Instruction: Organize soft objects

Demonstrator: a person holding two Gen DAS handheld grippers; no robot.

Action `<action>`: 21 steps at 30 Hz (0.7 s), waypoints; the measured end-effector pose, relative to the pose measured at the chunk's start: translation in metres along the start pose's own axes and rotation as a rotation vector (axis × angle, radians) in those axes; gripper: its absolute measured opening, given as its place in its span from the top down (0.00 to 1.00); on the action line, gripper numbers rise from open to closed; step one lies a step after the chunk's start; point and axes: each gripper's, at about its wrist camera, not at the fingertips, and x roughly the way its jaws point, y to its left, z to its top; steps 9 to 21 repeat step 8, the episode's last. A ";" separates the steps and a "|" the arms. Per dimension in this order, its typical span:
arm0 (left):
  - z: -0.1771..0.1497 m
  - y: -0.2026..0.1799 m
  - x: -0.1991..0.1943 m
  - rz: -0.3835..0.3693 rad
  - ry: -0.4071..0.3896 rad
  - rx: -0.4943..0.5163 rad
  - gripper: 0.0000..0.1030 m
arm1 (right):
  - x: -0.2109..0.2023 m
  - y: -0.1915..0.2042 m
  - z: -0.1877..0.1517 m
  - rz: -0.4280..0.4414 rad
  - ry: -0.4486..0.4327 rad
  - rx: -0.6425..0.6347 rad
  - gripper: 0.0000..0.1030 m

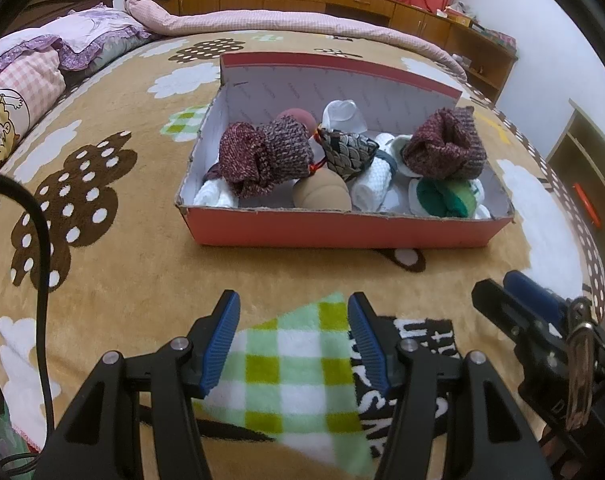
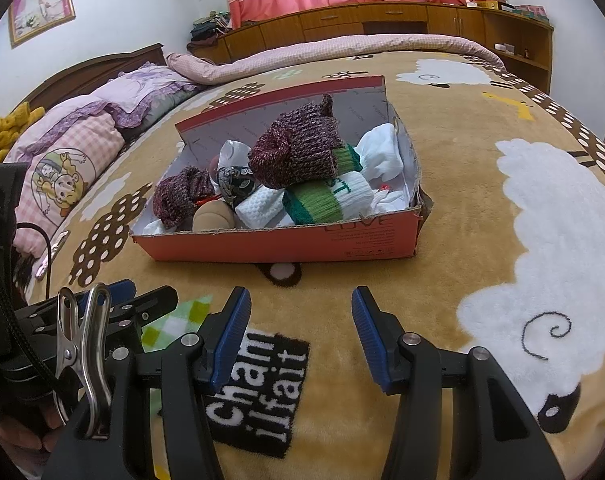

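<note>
Socks and soft bits fill the open red cardboard shoebox [image 1: 342, 232] on the tan plush sheep-print blanket [image 1: 122, 280]: two maroon knitted socks [image 1: 258, 160], white rolled socks [image 1: 372, 184], a green-banded white sock [image 2: 326, 196], a tan rounded plush piece [image 1: 322, 196]. Left gripper [image 1: 294, 344] hovers near the box's front, blue-padded jaws partly apart, holding nothing. Right gripper [image 2: 300, 340] just beside it, likewise partly open and empty. Pillows [image 2: 70, 168] lie beyond, at the headboard.

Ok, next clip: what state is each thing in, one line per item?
Left gripper: open, empty, above the blanket.
Right gripper: open, empty.
Red box: lid flipped up, filled.
Maroon knit items: bunched inside the box.
Green-striped sock: rolled, in the box.
Blanket: spread flat.
</note>
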 end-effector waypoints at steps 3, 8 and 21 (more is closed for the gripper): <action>0.000 0.000 0.000 -0.001 0.001 0.000 0.42 | 0.000 0.000 0.000 0.000 0.000 0.000 0.48; 0.000 0.000 -0.001 0.000 0.001 0.002 0.42 | 0.000 0.000 0.000 0.000 0.000 0.000 0.48; 0.000 0.000 -0.001 0.000 0.001 0.002 0.42 | 0.000 0.000 0.000 0.000 0.000 0.000 0.48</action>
